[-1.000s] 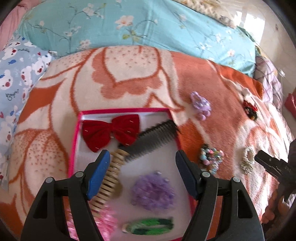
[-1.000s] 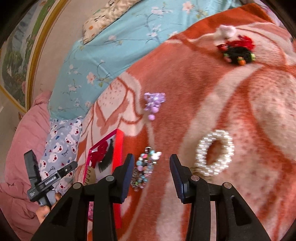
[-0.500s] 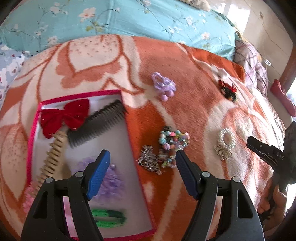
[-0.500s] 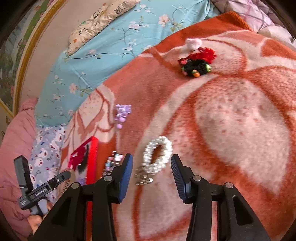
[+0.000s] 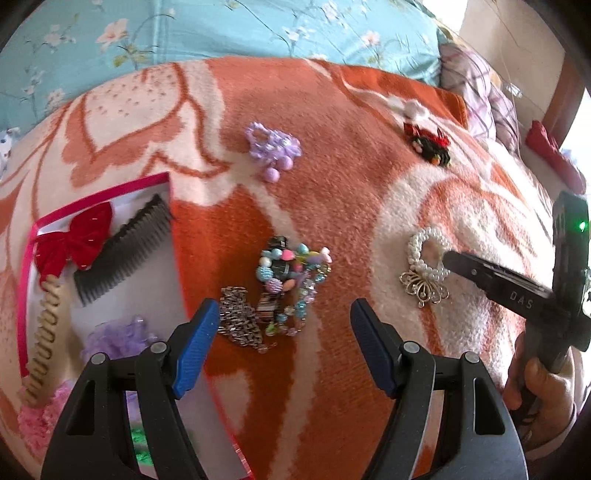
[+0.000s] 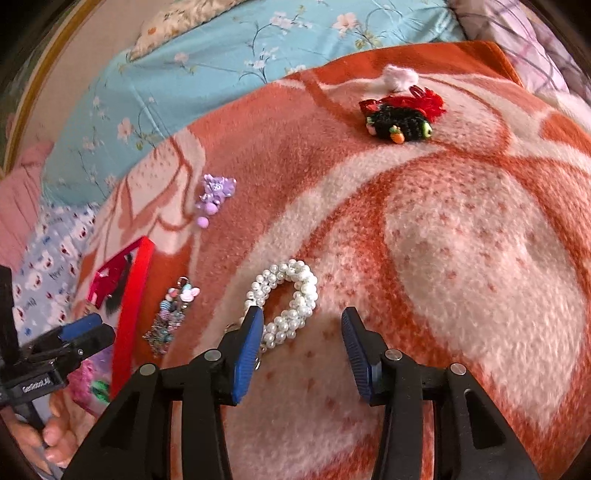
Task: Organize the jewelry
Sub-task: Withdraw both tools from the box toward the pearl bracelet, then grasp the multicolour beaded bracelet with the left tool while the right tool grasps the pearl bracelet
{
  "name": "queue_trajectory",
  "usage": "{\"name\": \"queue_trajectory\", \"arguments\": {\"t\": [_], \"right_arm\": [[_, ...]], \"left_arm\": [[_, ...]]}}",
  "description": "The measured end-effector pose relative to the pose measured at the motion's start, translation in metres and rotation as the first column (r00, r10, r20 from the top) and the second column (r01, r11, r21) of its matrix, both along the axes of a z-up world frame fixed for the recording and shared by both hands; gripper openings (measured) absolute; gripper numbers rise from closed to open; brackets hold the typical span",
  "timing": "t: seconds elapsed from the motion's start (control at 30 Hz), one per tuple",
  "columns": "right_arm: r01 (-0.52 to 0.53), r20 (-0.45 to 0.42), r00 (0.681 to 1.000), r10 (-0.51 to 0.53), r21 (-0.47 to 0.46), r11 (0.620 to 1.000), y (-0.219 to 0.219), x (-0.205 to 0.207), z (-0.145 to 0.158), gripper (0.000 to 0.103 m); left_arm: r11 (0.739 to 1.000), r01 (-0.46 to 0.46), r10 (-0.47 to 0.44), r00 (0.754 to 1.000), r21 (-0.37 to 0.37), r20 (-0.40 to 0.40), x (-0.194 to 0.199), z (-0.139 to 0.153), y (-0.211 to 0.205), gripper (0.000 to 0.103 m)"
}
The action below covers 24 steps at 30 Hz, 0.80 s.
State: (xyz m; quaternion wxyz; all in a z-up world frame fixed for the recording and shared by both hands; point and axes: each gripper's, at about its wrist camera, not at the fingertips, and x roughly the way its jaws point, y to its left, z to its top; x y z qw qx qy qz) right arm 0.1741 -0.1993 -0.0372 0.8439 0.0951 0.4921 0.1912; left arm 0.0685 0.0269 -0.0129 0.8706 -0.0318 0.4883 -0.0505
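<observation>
A pink-rimmed box (image 5: 26,258) at the left holds a red bow (image 5: 74,240), a dark comb (image 5: 122,251), a wooden comb and purple, pink and green hair pieces. My left gripper (image 5: 284,343) is open and empty just in front of a colourful bead bunch (image 5: 291,273) and a silver chain (image 5: 236,317) on the blanket. My right gripper (image 6: 301,347) is open and empty; its left finger touches the near end of a pearl bracelet (image 6: 291,295), also in the left wrist view (image 5: 424,258).
A purple charm (image 5: 273,147) and a red-and-black hair tie (image 6: 402,118) lie farther back on the orange-and-cream blanket (image 6: 461,240). A light blue floral pillow (image 5: 221,29) runs along the back. The box's red rim (image 6: 129,314) shows at the left of the right wrist view.
My left gripper has swung right, from over the box to the bead bunch and chain. My right gripper has moved right, from the bead bunch to the pearl bracelet.
</observation>
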Motion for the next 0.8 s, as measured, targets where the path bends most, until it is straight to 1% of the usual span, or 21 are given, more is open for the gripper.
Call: {"name": "queue_trajectory", "arguments": {"t": [0.07, 0.13, 0.17, 0.2, 0.23, 0.37, 0.47, 0.53, 0.63, 0.67, 0.7, 0.73, 0.77, 0.8], "right_arm": [[-0.007, 0.009, 1.000, 0.007, -0.018, 1.000, 0.002, 0.002, 0.000, 0.046], [-0.014, 0.010, 1.000, 0.014, -0.030, 0.999, 0.004, 0.005, -0.002, 0.046], [-0.016, 0.010, 1.000, 0.016, -0.030, 0.999, 0.004, 0.006, -0.003, 0.046], [-0.017, 0.010, 1.000, 0.017, -0.028, 0.999, 0.003, 0.008, -0.003, 0.046], [-0.019, 0.011, 1.000, 0.019, -0.027, 0.999, 0.003, 0.009, -0.004, 0.046], [-0.025, 0.011, 1.000, 0.025, -0.024, 0.999, 0.003, 0.013, -0.006, 0.046], [-0.032, 0.011, 0.999, 0.032, -0.030, 0.999, 0.005, 0.014, -0.009, 0.046], [-0.035, 0.011, 0.999, 0.036, -0.035, 0.999, 0.007, 0.016, -0.011, 0.046], [-0.040, 0.014, 0.999, 0.040, -0.043, 0.998, 0.009, 0.017, -0.012, 0.046], [-0.041, 0.016, 0.999, 0.042, -0.046, 0.998, 0.010, 0.017, -0.012, 0.046], [-0.043, 0.017, 0.999, 0.044, -0.049, 0.998, 0.011, 0.018, -0.013, 0.046], [-0.044, 0.022, 0.999, 0.045, -0.055, 0.998, 0.011, 0.017, -0.012, 0.045], [-0.044, 0.026, 0.999, 0.046, -0.059, 0.997, 0.011, 0.017, -0.012, 0.041], [-0.044, 0.028, 0.999, 0.046, -0.060, 0.997, 0.011, 0.017, -0.012, 0.025]], "left_arm": [[1.000, 0.013, -0.013, 1.000, 0.011, -0.014, 0.005, -0.008, -0.006, 0.073], [1.000, 0.019, -0.019, 0.999, 0.023, -0.028, 0.009, -0.015, -0.011, 0.067], [0.999, 0.024, -0.023, 0.999, 0.025, -0.036, 0.012, -0.019, -0.013, 0.060], [0.999, 0.028, -0.027, 0.999, 0.026, -0.045, 0.015, -0.023, -0.014, 0.056], [0.999, 0.030, -0.029, 0.998, 0.026, -0.052, 0.017, -0.026, -0.015, 0.055], [0.999, 0.037, -0.034, 0.997, 0.032, -0.075, 0.027, -0.037, -0.017, 0.044], [0.998, 0.047, -0.043, 0.994, 0.036, -0.097, 0.032, -0.046, -0.019, 0.042], [0.998, 0.046, -0.041, 0.994, 0.045, -0.099, 0.035, -0.049, -0.020, 0.042], [0.999, 0.041, -0.039, 0.994, 0.026, -0.100, 0.038, -0.052, -0.017, 0.042], [0.999, 0.040, -0.038, 0.994, 0.015, -0.099, 0.039, -0.052, -0.016, 0.037], [0.999, 0.038, -0.037, 0.995, 0.014, -0.095, 0.040, -0.052, -0.015, 0.026], [0.999, 0.038, -0.036, 0.995, 0.018, -0.092, 0.040, -0.052, -0.015, 0.019], [0.999, 0.042, -0.041, 0.995, 0.013, -0.092, 0.041, -0.051, -0.015, 0.012], [0.999, 0.045, -0.045, 0.995, 0.004, -0.092, 0.041, -0.049, -0.015, 0.011]]}}
